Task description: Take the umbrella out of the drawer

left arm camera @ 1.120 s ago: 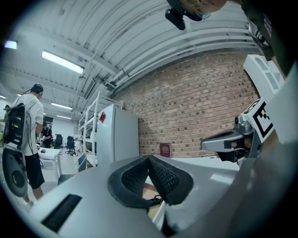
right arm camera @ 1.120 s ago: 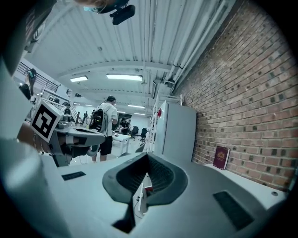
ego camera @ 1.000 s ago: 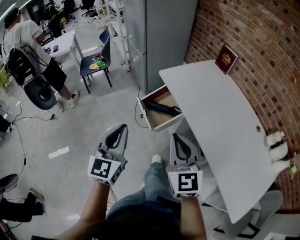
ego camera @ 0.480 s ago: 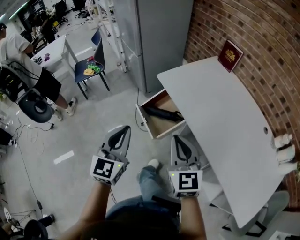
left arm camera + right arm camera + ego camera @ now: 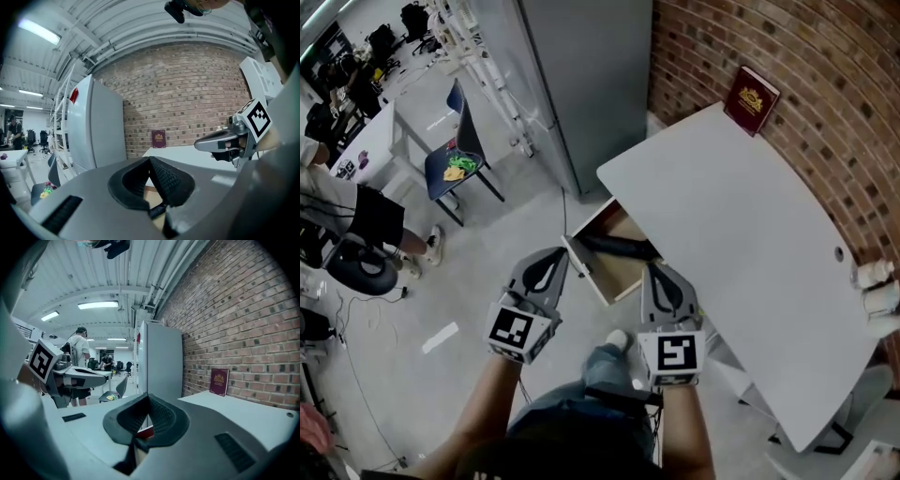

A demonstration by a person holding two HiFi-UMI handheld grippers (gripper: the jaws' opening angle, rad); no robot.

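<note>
Hovering empty, my left gripper point(image 5: 560, 255) and right gripper point(image 5: 660, 269) sit pressed together. At the right's ten o'clock, a black folded umbrella point(image 5: 619, 247) lies in an open wooden drawer point(image 5: 617, 275).

1 dark red book point(image 5: 753, 100) leans upright against the brick wall point(image 5: 825, 66); 1 blue chair point(image 5: 467, 127) stands near the grey refrigerator point(image 5: 581, 80).

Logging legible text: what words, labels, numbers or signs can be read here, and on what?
Maroon book: gold print, too small to read.
Red sticker on the fridge: too blurred to read.
Cubes on left gripper and right gripper: coded squares, no words.
</note>
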